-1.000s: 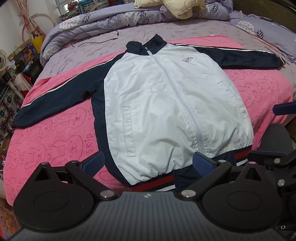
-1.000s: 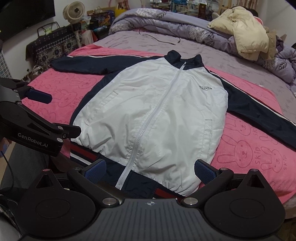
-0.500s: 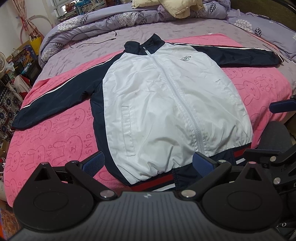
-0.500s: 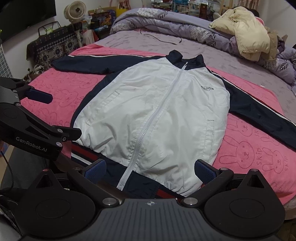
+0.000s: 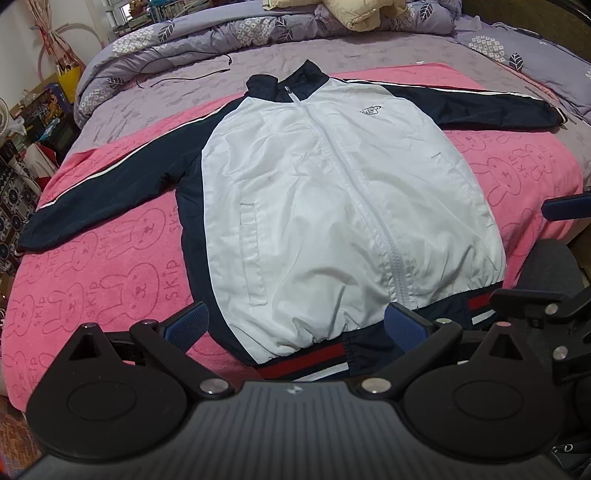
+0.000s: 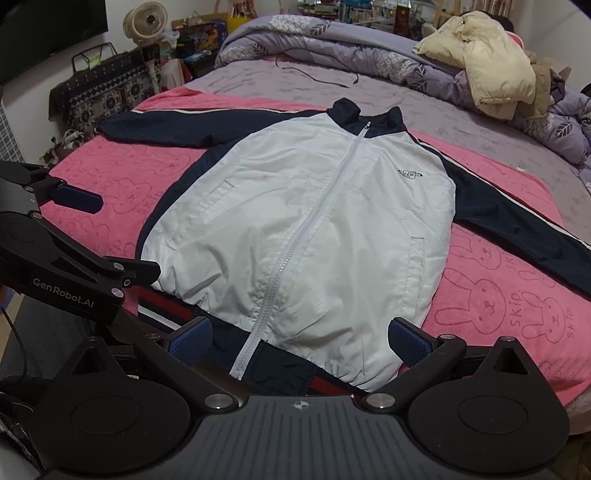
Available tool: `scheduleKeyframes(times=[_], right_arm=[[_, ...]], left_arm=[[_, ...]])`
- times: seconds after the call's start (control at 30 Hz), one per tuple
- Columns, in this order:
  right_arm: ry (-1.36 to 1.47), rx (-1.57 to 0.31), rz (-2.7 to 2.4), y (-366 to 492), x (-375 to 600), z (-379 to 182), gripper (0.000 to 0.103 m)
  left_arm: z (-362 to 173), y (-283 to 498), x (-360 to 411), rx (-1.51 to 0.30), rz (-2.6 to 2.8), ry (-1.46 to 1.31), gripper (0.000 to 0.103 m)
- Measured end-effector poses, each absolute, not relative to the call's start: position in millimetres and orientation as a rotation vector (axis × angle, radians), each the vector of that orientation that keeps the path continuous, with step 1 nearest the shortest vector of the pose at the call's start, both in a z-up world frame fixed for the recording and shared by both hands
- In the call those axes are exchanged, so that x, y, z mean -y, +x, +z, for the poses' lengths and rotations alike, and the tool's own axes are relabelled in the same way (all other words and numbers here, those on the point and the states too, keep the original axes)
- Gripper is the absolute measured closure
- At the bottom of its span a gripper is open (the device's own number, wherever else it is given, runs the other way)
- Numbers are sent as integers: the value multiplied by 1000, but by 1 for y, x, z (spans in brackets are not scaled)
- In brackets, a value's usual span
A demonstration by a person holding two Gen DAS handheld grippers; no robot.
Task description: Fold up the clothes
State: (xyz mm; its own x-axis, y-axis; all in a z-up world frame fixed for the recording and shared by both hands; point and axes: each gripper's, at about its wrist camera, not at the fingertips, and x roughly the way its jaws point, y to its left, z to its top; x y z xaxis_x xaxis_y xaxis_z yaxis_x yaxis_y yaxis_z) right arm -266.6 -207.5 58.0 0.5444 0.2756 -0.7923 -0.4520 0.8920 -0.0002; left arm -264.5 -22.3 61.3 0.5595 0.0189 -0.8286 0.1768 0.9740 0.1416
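A white zip jacket (image 5: 332, 206) with navy sleeves and a red, white and navy hem lies flat, front up, on a pink bunny-print towel (image 5: 110, 266); it also shows in the right wrist view (image 6: 314, 229). Both sleeves are spread out sideways. My left gripper (image 5: 295, 325) is open and empty, hovering just above the hem at the jacket's left half. My right gripper (image 6: 299, 338) is open and empty above the hem near the zipper's lower end. Each gripper shows at the edge of the other's view: the right one (image 5: 554, 295), the left one (image 6: 74, 236).
The towel lies on a bed with a purple sheet (image 5: 369, 51). A rumpled purple duvet (image 6: 332, 40) and a cream coat (image 6: 487, 62) lie at the far side. A black cable (image 5: 184, 74) lies on the sheet. A fan (image 6: 142, 22) and clutter stand beside the bed.
Both grippers have shifted slightly forward and up over the hem; the jacket sits a little lower in view. The jacket has not moved and both grippers stay open.
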Motion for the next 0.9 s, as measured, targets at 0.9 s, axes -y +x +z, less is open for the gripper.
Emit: scheduleKeyframes(times=[0.9], right_arm=[[345, -669, -245, -102, 437, -14, 0]], left_arm=[[-2, -124, -48, -1053, 217, 59, 0]])
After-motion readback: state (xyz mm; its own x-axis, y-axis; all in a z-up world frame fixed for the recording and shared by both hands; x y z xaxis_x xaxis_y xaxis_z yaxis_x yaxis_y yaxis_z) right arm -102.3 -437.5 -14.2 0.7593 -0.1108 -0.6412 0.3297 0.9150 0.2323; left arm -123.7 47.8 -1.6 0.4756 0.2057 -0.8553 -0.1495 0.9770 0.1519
